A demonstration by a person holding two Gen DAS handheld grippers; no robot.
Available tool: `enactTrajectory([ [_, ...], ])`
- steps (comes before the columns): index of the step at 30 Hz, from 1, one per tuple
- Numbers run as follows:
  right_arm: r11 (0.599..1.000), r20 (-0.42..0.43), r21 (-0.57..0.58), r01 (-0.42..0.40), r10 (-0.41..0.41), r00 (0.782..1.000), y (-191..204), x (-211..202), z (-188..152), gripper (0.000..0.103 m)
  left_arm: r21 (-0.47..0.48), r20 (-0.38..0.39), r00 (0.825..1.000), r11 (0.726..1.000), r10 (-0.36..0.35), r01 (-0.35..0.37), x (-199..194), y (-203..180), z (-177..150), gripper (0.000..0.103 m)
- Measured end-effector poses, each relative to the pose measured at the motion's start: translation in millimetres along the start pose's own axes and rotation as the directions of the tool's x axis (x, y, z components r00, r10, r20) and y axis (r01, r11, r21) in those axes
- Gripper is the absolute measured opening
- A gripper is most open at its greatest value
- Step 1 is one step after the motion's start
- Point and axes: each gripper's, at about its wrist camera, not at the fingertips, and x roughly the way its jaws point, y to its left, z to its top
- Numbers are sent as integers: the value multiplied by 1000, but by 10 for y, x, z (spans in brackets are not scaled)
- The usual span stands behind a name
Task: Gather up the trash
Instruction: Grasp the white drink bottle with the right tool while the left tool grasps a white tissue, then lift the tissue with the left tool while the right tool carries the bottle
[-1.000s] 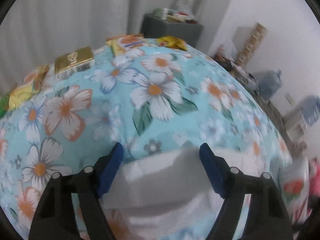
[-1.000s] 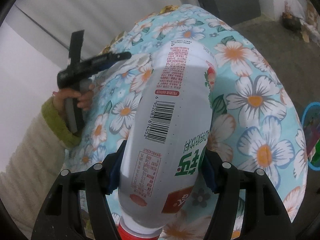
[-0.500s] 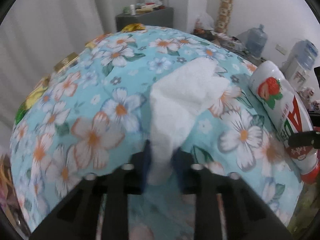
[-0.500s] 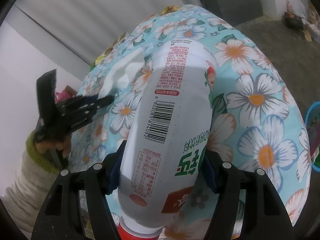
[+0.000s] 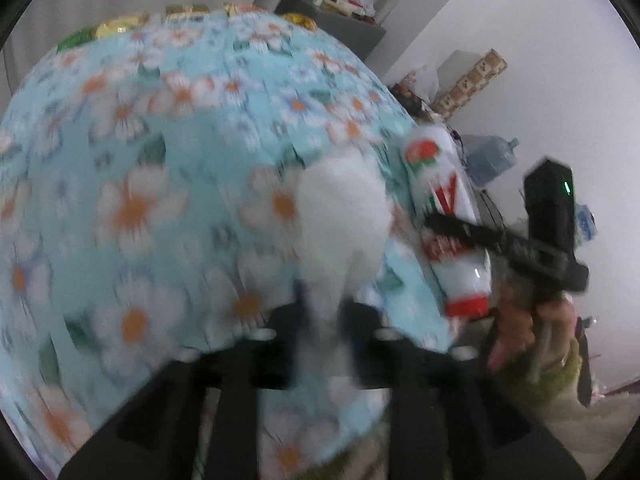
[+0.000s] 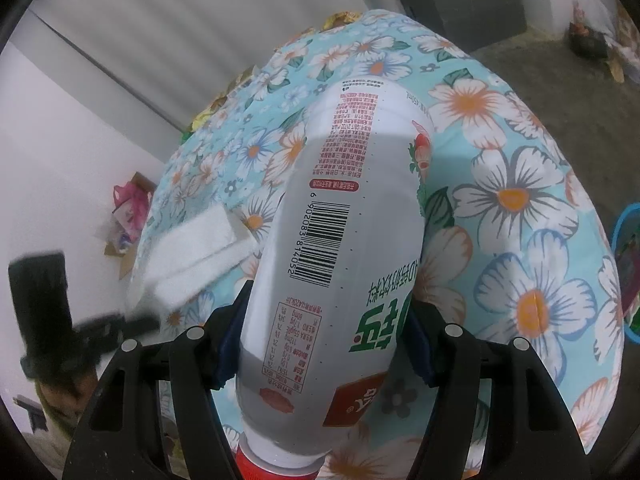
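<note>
My left gripper (image 5: 326, 312) is shut on a white folded tissue (image 5: 340, 216) and holds it above the floral tablecloth (image 5: 160, 184); the view is motion-blurred. The tissue also shows in the right wrist view (image 6: 192, 252), with the left gripper (image 6: 132, 322) at its lower end. My right gripper (image 6: 320, 340) is shut on a white drink bottle (image 6: 340, 248) with a red cap, barcode and strawberry print, held above the table. In the left wrist view the bottle (image 5: 444, 216) is to the right, clamped by the right gripper (image 5: 452, 228).
Snack wrappers (image 5: 120, 28) lie along the table's far edge. A grey cabinet (image 6: 460, 0) stands beyond the table. A blue-rimmed basket (image 6: 626, 272) is on the floor at the right. Water jugs (image 5: 492, 156) and boxes stand by the wall.
My left gripper closed on the tissue, lifted it off the tablecloth and swung it toward the near side of the table, beside the bottle. My right gripper has held the bottle still.
</note>
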Motion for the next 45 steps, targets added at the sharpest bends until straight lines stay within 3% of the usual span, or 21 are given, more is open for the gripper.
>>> enactTrajectory([
  [2,1000,1,2,-4,4,1000,-9,-4,-3,63,16,45,998,999,46,-47,-60,-42,-72,57],
  [4,1000,1,4,-7,7,1000,-16,-7,-4,63,49,90,992,994,93,-98,-72,-84,-80,60],
  [12,1000,0,14,-6,6,1000,-19,-24,2,63,133,109,980,974,169,-183,245,-193,61,60],
  [23,1000,-12,3,6,-6,1000,14,16,22,64,241,144,930,900,338,-364,651,-386,59,60],
  [38,1000,-10,8,4,-4,1000,26,58,28,64,233,169,921,894,350,-382,640,-466,8,46],
  [45,1000,-9,9,0,0,1000,17,55,30,64,234,171,919,892,355,-388,634,-489,10,44],
])
